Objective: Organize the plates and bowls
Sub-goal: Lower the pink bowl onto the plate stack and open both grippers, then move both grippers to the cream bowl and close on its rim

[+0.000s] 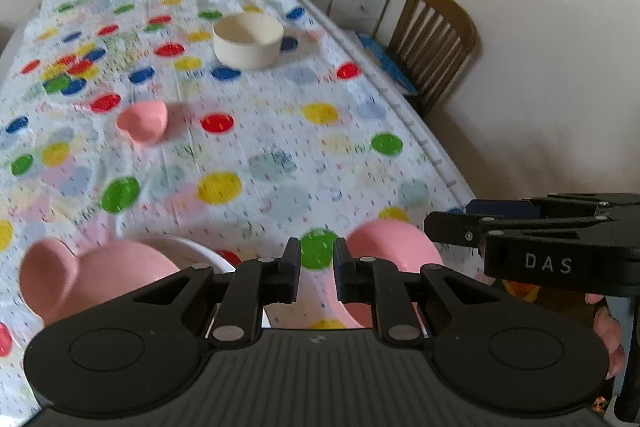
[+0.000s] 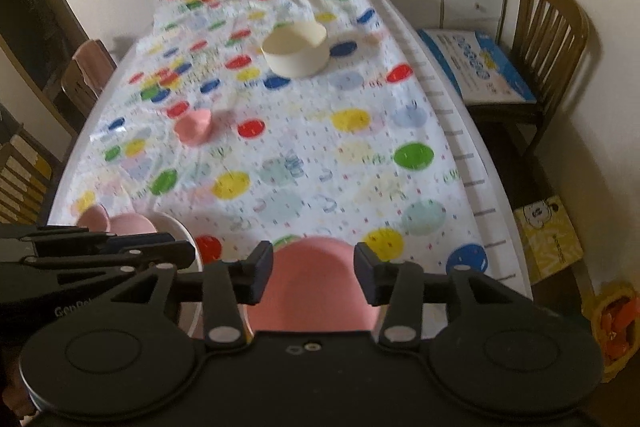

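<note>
While the spotted cloth covers the worktop across both views, my left gripper sits at bottom centre of its frame, jaws narrow with nothing between them. My right gripper holds its jaws partly apart, gripping nothing, above a pink bowl at lower centre. At lower left a pink eared plate rests in a white bowl. A cream bowl stands at upper centre; a small pink heart bowl lies at mid left.
</note>
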Demonstrator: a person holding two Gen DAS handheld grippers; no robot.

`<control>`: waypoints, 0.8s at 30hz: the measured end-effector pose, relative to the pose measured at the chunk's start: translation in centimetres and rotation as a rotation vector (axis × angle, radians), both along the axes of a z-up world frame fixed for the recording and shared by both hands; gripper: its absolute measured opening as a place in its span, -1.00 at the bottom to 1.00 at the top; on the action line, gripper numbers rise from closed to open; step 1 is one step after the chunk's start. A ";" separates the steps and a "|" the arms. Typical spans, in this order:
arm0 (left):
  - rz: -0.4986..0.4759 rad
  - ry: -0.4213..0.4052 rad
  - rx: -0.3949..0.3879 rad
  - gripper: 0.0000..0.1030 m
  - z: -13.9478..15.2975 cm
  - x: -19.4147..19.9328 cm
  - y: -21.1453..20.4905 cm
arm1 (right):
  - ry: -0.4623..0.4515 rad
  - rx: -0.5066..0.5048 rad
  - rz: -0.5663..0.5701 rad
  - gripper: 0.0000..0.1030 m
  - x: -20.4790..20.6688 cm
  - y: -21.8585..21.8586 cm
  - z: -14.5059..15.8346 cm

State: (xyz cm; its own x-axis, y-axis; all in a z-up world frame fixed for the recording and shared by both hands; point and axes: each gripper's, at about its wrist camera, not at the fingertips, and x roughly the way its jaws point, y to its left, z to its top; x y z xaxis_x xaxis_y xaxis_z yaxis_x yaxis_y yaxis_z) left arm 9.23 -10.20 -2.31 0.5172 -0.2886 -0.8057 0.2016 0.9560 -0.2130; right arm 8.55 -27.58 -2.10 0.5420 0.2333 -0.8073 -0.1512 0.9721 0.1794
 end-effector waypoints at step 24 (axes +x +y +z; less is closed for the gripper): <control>0.194 -0.094 0.020 0.41 2.7 12.0 1.2 | -0.116 -0.007 0.085 0.54 13.4 0.3 3.8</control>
State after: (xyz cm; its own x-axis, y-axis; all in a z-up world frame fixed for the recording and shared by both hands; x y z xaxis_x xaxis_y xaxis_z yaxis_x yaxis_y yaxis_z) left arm 21.26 -8.98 0.35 0.6349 -0.1608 -0.7557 0.0315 0.9827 -0.1826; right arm 21.94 -27.28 1.66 0.6107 0.2764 -0.7421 -0.2520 0.9562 0.1487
